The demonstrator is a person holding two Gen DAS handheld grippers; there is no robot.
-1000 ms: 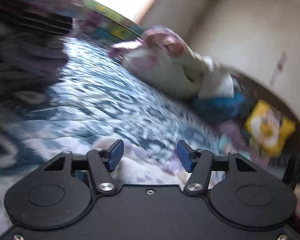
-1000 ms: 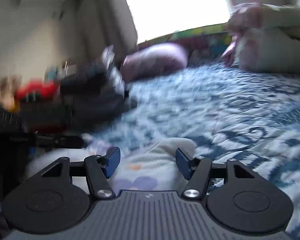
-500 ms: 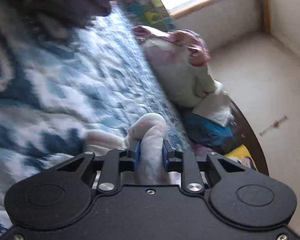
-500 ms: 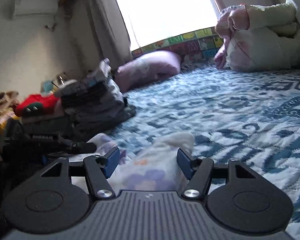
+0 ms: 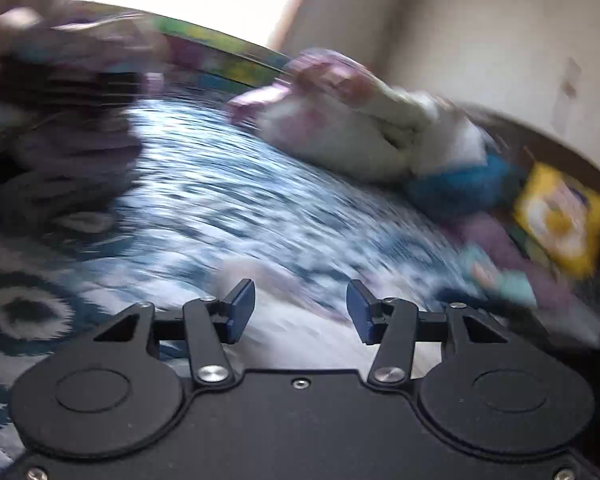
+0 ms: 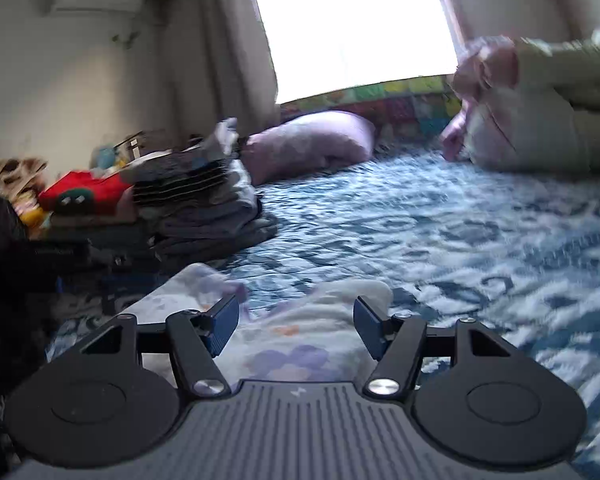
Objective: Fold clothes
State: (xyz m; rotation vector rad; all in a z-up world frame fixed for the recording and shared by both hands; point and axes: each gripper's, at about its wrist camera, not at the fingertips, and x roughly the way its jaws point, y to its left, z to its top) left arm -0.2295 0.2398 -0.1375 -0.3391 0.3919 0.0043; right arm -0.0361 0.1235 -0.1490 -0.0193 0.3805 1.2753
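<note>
Pale floral garment (image 6: 300,344) lies rumpled on bedspread (image 6: 460,232).

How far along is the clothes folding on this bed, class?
Done: a stack of folded dark clothes sits at the bed's far side. In hand: a pale floral garment lies on the blue quilt between both open grippers; the left gripper is opening, the right gripper grips nothing. Left: folding this garment and stacking it.
</note>
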